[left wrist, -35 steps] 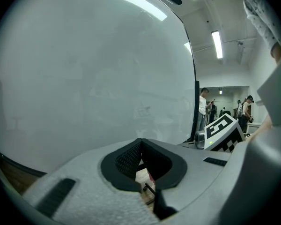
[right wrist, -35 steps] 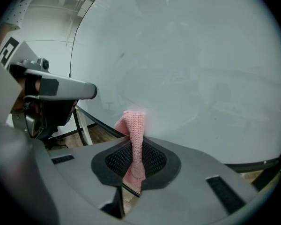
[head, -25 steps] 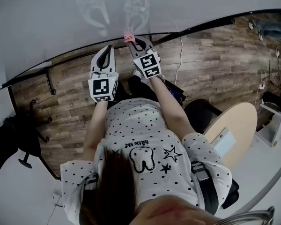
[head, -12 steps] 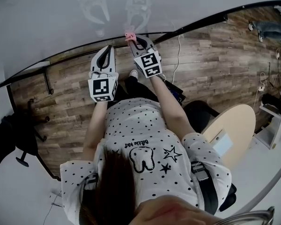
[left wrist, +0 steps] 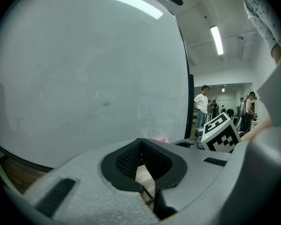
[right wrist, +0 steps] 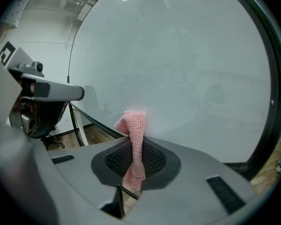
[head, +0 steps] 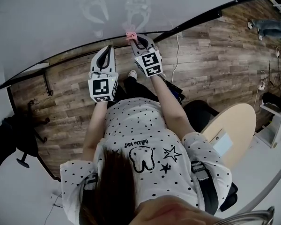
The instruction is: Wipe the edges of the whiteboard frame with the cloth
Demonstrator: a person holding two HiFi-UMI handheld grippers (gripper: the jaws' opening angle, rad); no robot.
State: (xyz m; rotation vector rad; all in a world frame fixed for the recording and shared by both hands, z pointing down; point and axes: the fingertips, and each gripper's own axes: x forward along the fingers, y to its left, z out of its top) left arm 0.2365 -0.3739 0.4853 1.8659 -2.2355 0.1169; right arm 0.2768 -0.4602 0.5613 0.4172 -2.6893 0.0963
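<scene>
The whiteboard [head: 61, 18] fills the top of the head view, and its black frame [head: 196, 21] runs along the lower edge. My right gripper [head: 136, 40] is shut on a pink knitted cloth [head: 129, 34], which it presses against the bottom of the board beside the frame. In the right gripper view the cloth [right wrist: 135, 125] stands up out of the right gripper [right wrist: 135, 161], touching the white surface just above the frame [right wrist: 91, 121]. My left gripper [head: 107, 49] hovers to its left, shut on nothing, short of the board. In the left gripper view the left gripper [left wrist: 141, 144] faces the board and its right frame edge [left wrist: 189, 102].
The board's stand leg [head: 49, 81] and a black chair [head: 18, 135] are at the left over wood flooring. A round wooden table [head: 234, 125] is at the right, and a white cable [head: 180, 55] hangs below the frame. People [left wrist: 202, 104] stand far off.
The right gripper with the cloth has edged slightly to the right along the lower frame. The left gripper has stayed in place.
</scene>
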